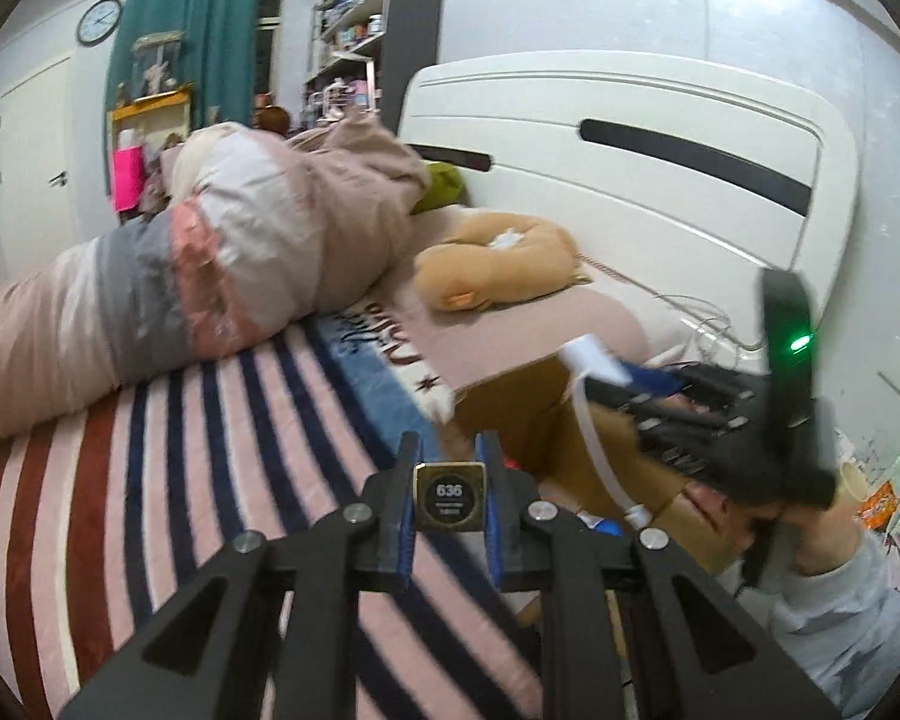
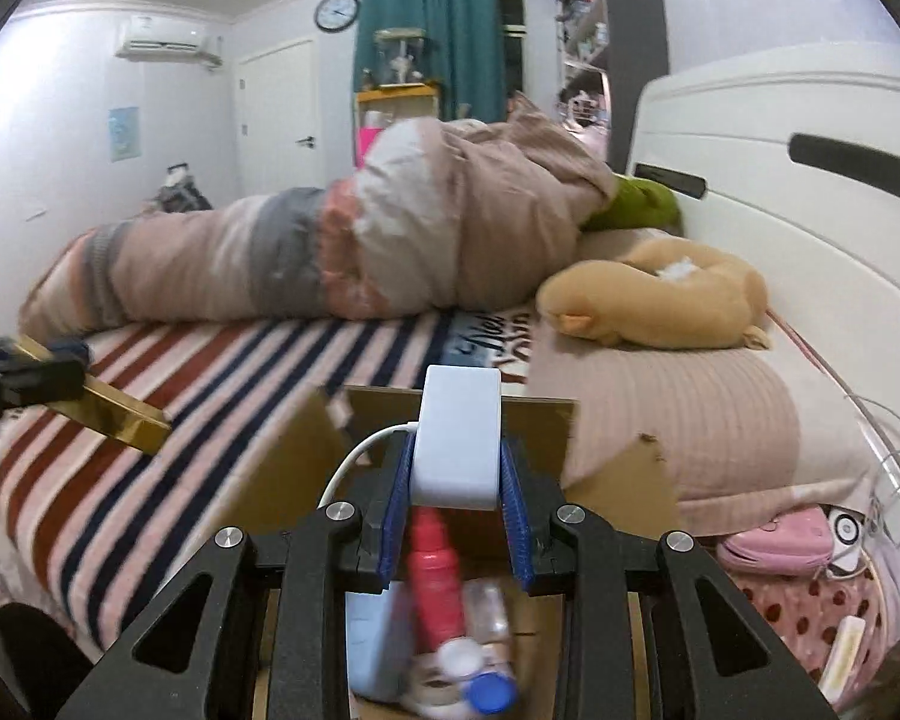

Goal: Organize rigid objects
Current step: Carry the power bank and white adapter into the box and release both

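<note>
My left gripper (image 1: 450, 468) is shut on a small gold box (image 1: 450, 499) with a black "636" label, held above the striped bed. The same gold box (image 2: 114, 411) shows at the left of the right wrist view. My right gripper (image 2: 456, 462) is shut on a white charger block (image 2: 459, 438) with a white cable, held over an open cardboard box (image 2: 306, 468). The right gripper (image 1: 606, 375) with the white block also shows in the left wrist view. Inside the box lie a red bottle (image 2: 435, 582) and other small items.
A rolled quilt (image 1: 210, 264) lies across the striped blanket (image 1: 180, 480). A tan plush cushion (image 1: 498, 264) rests by the white headboard (image 1: 630, 138). A pink pouch (image 2: 777, 543) and cables lie at the bedside on the right.
</note>
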`<state>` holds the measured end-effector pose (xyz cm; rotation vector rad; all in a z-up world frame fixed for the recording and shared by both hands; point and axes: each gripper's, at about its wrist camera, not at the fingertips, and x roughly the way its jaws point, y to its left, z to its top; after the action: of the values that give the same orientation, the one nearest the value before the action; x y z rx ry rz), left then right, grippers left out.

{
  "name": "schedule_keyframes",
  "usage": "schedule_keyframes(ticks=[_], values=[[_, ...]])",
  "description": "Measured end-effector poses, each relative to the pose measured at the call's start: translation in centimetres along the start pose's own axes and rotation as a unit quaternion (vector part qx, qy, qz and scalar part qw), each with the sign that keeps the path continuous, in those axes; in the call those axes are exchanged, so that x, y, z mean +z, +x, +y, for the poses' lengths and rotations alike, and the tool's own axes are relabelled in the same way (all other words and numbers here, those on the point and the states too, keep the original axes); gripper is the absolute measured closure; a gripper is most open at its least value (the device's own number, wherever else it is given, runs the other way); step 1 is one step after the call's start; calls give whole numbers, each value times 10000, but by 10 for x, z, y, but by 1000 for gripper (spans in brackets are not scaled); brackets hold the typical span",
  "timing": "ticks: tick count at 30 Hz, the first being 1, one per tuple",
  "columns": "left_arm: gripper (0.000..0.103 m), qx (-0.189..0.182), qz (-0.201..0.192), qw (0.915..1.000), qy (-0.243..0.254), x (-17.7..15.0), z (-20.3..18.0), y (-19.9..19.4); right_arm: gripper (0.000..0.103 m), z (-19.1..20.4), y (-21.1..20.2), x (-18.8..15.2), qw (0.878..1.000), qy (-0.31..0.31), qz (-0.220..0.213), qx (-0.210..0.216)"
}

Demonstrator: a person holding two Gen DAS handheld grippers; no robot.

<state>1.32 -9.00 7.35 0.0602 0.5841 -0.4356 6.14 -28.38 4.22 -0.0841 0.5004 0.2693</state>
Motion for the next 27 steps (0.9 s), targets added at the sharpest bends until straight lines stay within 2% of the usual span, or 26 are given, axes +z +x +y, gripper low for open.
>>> schedule_keyframes(ticks=[4,8,12,15,19,24,27], values=[[88,-186,125,9995,214,18,-28,17,79,-2,14,-7,9992,-299,256,-98],[88,-432,412,9978,289,25,-48,42,79,-2,23,-19,9970,-514,571,16],[88,-387,739,9958,387,18,-58,70,77,-9,24,-28,9958,-610,677,-84],[88,-424,1007,9933,383,12,-60,90,68,-17,24,-32,9958,-597,685,-127],[88,-300,1188,9914,455,8,-64,108,67,-21,23,-34,9958,-616,663,-122],[88,221,1425,9871,691,7,-68,134,67,-24,17,-34,9969,-539,576,1],[88,322,1522,9848,767,5,-65,145,67,-25,14,-35,9971,-516,563,36]])
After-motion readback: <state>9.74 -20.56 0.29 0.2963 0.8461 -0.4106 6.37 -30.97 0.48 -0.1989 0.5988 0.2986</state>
